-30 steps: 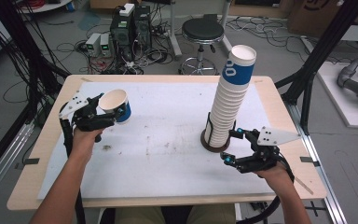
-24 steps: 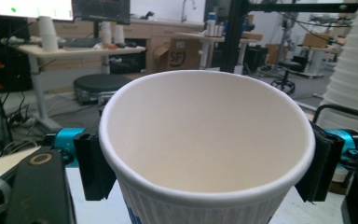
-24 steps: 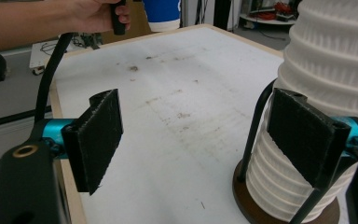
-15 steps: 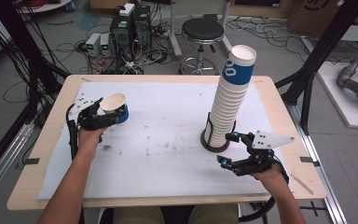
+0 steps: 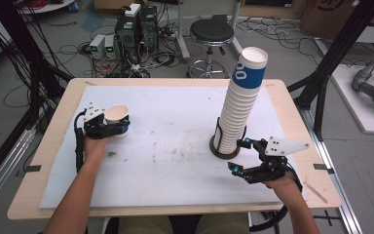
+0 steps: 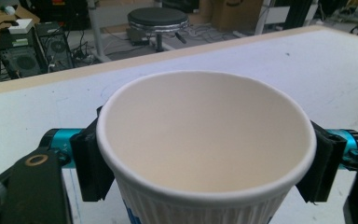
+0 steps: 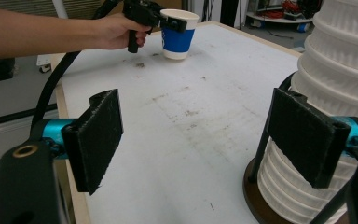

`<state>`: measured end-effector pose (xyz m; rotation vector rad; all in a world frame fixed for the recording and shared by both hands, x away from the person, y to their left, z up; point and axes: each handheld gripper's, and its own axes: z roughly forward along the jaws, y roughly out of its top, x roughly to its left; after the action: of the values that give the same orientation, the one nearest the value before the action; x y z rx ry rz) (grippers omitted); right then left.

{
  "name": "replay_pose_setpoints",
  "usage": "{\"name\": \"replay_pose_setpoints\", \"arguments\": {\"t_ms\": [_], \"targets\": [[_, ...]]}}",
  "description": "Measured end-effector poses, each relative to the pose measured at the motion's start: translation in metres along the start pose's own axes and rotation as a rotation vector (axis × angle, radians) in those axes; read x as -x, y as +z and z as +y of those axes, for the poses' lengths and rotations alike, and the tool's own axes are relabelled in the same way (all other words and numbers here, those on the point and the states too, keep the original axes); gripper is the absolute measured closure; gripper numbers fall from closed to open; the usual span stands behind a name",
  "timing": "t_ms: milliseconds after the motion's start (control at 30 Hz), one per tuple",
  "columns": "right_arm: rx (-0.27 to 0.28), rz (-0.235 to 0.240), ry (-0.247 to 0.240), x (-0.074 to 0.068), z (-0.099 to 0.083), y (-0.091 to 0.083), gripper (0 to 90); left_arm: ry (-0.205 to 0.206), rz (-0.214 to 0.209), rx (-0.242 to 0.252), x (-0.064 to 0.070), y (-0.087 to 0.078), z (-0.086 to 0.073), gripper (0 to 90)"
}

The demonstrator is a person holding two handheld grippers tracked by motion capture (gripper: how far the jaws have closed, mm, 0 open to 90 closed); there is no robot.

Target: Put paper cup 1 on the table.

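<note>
Standing upright, the white-rimmed blue paper cup [image 5: 117, 120] is empty inside.

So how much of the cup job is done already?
One cup is off the tall stack and upright at the table's left side. The left gripper is shut on it, and whether it touches the table is hard to tell. The right gripper waits open beside the stack's base. Letting go of that cup is probably next, and many cups are left in the stack.
</note>
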<state>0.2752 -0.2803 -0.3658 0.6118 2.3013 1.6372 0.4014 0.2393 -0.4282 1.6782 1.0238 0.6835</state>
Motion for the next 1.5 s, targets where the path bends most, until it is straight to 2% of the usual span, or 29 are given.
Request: {"name": "replay_pose_setpoints", "arguments": {"t_ms": [200,333,533,600,800,900,967,1133,1500], "targets": [[0.002,-0.005,0.007,0.001,-0.002,-0.003,18.7,0.016,0.007,-0.021,0.002,-0.002,0.000,21.8],[-0.003,0.000,0.010,0.001,-0.002,-0.002,18.7,0.000,0.025,-0.041,0.004,-0.009,-0.003,20.4],[-0.001,-0.002,0.009,0.002,-0.002,-0.002,18.7,0.018,0.038,-0.057,0.008,-0.017,-0.006,18.1],[-0.005,0.002,0.012,0.001,-0.002,-0.002,18.7,-0.001,0.016,-0.068,0.007,-0.020,-0.006,16.3],[-0.004,0.003,0.014,0.002,-0.003,-0.002,18.7,-0.016,0.019,-0.053,0.005,-0.036,-0.010,15.9],[-0.008,0.007,0.015,0.003,-0.003,-0.001,18.7,-0.005,0.006,-0.034,0.006,-0.043,-0.011,15.9],[-0.010,0.008,0.019,0.003,-0.004,-0.001,18.7,0.002,0.006,-0.046,0.005,-0.043,-0.012,15.8],[-0.010,0.009,0.015,0.003,-0.003,0.000,18.7,-0.028,0.009,-0.058,0.004,-0.041,-0.015,15.9],[-0.012,0.019,0.014,0.003,-0.003,0.001,18.7,-0.025,0.004,-0.085,0.008,-0.046,-0.022,15.9]]}}
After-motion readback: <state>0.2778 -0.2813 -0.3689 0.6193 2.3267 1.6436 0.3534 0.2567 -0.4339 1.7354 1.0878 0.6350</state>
